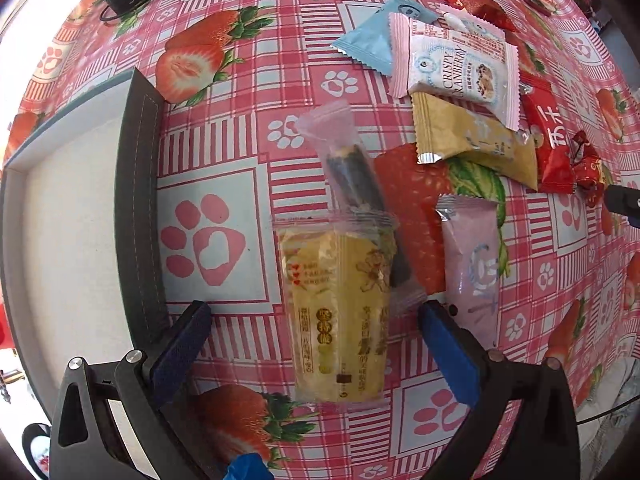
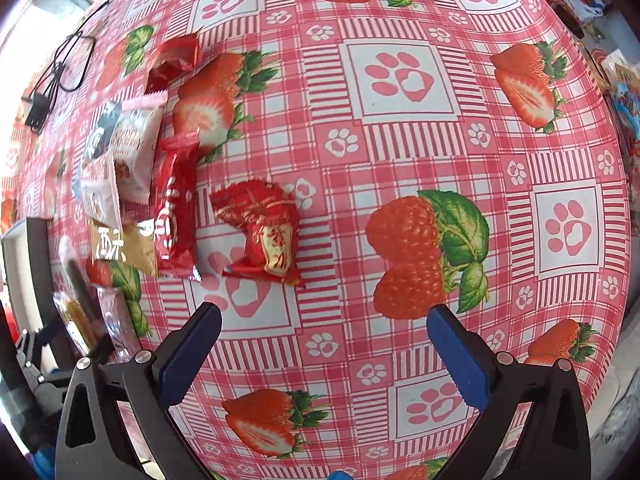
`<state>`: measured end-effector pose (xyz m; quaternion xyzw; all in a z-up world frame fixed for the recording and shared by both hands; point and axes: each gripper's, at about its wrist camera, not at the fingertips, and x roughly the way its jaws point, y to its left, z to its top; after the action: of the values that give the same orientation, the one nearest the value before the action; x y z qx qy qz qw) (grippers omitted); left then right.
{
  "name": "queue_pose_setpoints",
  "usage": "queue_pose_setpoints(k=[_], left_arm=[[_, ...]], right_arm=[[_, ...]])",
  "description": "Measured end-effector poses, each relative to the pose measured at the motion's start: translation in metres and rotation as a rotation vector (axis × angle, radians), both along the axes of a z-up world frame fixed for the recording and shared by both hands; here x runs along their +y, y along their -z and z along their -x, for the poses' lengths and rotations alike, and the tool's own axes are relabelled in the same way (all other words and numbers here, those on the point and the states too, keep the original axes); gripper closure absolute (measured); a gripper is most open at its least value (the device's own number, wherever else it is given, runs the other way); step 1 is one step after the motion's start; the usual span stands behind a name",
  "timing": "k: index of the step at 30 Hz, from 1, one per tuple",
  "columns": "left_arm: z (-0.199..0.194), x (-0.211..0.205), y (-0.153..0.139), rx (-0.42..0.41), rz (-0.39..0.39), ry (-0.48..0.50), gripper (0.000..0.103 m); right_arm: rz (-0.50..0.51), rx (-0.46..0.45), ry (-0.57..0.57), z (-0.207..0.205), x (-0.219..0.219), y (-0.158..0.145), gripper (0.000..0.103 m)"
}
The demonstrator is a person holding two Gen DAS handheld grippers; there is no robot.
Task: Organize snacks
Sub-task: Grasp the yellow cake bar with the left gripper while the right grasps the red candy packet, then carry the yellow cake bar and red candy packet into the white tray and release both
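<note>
- Bench, covered in a pink strawberry-and-paw-print cloth; snacks lie scattered across it.
- Dark-rimmed tray with a pale floor sits at the left of the left wrist view, nothing visible inside. Likely the sorting target.
- Snack heap toward the far right of the left view: "Crispy Cranberry" packet overlapping a light-blue sachet, with a tan packet just below.
- Yellow clear-wrapped snack lies flat between the left claw's jaws, overlapping a dark stick snack.
- Left claw: released, jaws spread to either side of the yellow snack, neither touching.
- Right claw: released, holding nothing, over bare cloth; red wrapped candy lies just ahead.
- Step judged: first pickup, approach stage. Next: lower, clench on the yellow snack alone, carry left to the tray.
</note>
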<state>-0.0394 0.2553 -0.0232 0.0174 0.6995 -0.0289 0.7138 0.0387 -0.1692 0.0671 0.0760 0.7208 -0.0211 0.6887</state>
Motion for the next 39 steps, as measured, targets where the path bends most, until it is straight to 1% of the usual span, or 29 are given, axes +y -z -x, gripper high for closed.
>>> queue_pose_setpoints(k=[2, 4, 7, 11, 13, 14, 15, 16, 17, 18, 19, 20, 21, 22, 24, 25, 32, 33, 34, 39], left_arm=[[0.003, 0.001, -0.002, -0.002, -0.004, 0.009, 0.0], [0.003, 0.001, -0.002, 0.004, -0.004, 0.009, 0.0], [0.014, 0.009, -0.009, 0.021, -0.015, 0.005, 0.0], [0.004, 0.005, -0.003, 0.064, -0.016, 0.002, 0.0], [0.0, 0.004, -0.002, 0.065, -0.017, -0.004, 0.0], [0.0, 0.003, -0.003, 0.062, -0.015, -0.007, 0.003], [0.0, 0.0, -0.005, 0.053, -0.015, -0.006, 0.005], [-0.001, -0.003, -0.008, 0.041, -0.018, 0.002, 0.012], [0.0, -0.006, -0.012, 0.029, -0.02, 0.012, 0.021], [0.0, -0.008, -0.015, 0.016, -0.022, 0.022, 0.027], [0.0, -0.012, -0.018, 0.006, -0.025, 0.033, 0.041], [0.0, -0.014, -0.021, -0.002, -0.028, 0.042, 0.058], [0.0, -0.015, -0.022, -0.003, -0.031, 0.049, 0.063], [0.0, -0.015, -0.023, 0.002, -0.029, 0.051, 0.063], [0.004, -0.012, -0.026, 0.007, -0.006, 0.046, 0.063], [0.006, -0.011, -0.028, 0.008, -0.001, 0.049, 0.063], [0.033, -0.005, -0.045, 0.016, 0.02, 0.095, 0.063], [0.036, -0.002, -0.049, 0.015, 0.022, 0.103, 0.063], [0.039, -0.002, -0.053, 0.012, 0.022, 0.111, 0.063], [0.06, -0.006, -0.073, -0.001, 0.01, 0.151, 0.063]], right_arm=[[-0.012, -0.007, 0.052, -0.015, -0.01, 0.0, 0.0], [-0.034, -0.004, 0.078, -0.027, -0.015, 0.002, 0.0], [-0.044, 0.003, 0.054, -0.052, -0.012, 0.009, 0.0], [-0.036, 0.01, 0.007, -0.063, -0.002, 0.017, 0.0], [-0.044, 0.019, -0.005, -0.057, 0.007, 0.02, 0.019], [-0.024, 0.02, -0.018, -0.059, 0.012, 0.02, 0.024], [-0.016, 0.012, -0.034, -0.055, 0.022, 0.023, 0.032], [-0.01, 0.002, -0.052, -0.049, 0.026, 0.022, 0.037], [-0.005, -0.008, -0.068, -0.043, 0.046, 0.024, 0.05], [-0.004, -0.015, -0.083, -0.041, 0.049, 0.022, 0.065], [-0.002, -0.018, -0.097, -0.038, 0.052, 0.021, 0.068], [-0.012, -0.018, -0.103, -0.033, 0.052, 0.02, 0.069], [-0.02, -0.017, -0.105, -0.03, 0.053, 0.019, 0.069], [-0.026, -0.016, -0.106, -0.024, 0.054, 0.015, 0.069], [-0.048, -0.015, -0.105, -0.012, 0.054, 0.016, 0.069], [-0.061, -0.014, -0.107, 0.005, 0.052, 0.017, 0.069], [-0.147, 0.004, -0.126, 0.067, 0.067, 0.009, 0.069], [-0.158, 0.009, -0.125, 0.076, 0.069, 0.008, 0.069], [-0.167, 0.012, -0.124, 0.097, 0.075, 0.005, 0.069], [-0.195, 0.029, -0.139, 0.147, 0.1, -0.002, 0.069]])
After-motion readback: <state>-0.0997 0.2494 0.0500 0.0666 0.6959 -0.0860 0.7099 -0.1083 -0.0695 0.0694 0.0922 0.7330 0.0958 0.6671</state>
